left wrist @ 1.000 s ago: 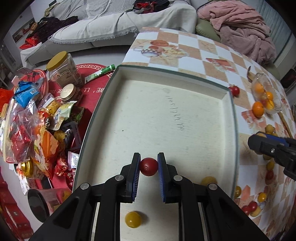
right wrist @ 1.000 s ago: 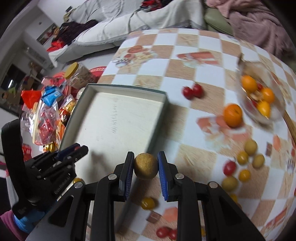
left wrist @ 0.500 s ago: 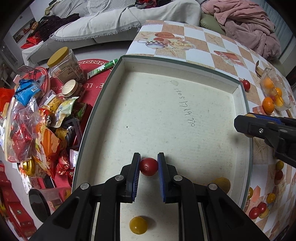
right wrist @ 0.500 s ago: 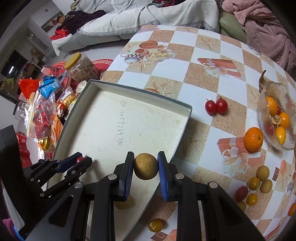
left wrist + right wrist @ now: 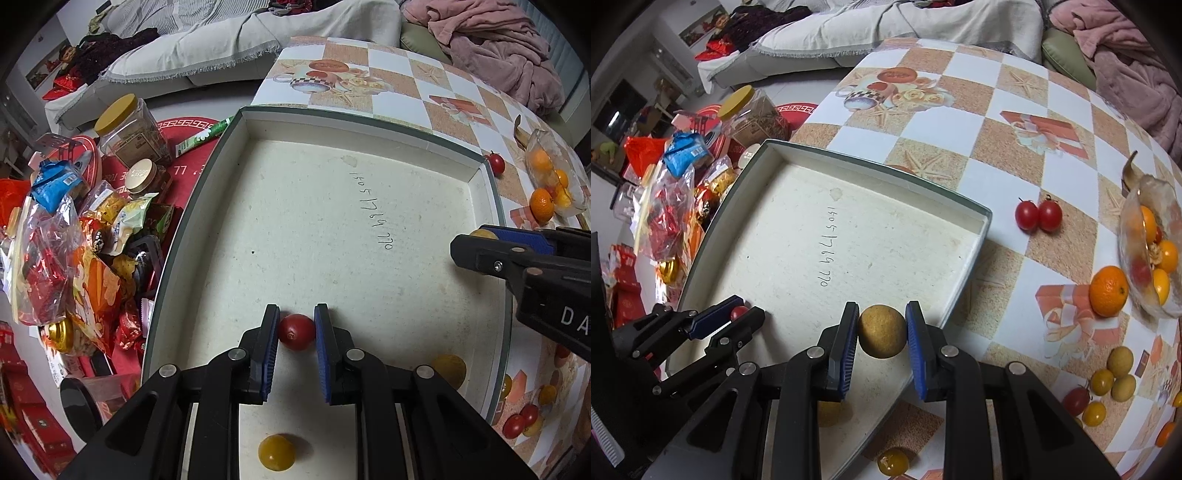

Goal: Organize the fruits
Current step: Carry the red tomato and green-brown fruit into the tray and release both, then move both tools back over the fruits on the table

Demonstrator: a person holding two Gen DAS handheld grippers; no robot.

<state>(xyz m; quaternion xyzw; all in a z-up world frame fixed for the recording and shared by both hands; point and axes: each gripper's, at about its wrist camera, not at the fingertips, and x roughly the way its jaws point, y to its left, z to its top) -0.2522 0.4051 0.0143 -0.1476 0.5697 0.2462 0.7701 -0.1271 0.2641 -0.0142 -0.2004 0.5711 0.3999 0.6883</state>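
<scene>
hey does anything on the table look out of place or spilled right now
Yes. Small fruits lie scattered loose on the tablecloth near the glass bowl, with an orange beside it and two red tomatoes by the tray. Nothing looks damaged.

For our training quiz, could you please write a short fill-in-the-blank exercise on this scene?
1. The left gripper holds a small ____ cherry tomato.
2. The right gripper holds a round ____ longan fruit.
3. Two red cherry tomatoes lie ____ the shallow white cardboard box.

Missing: red; tan; outside
</scene>
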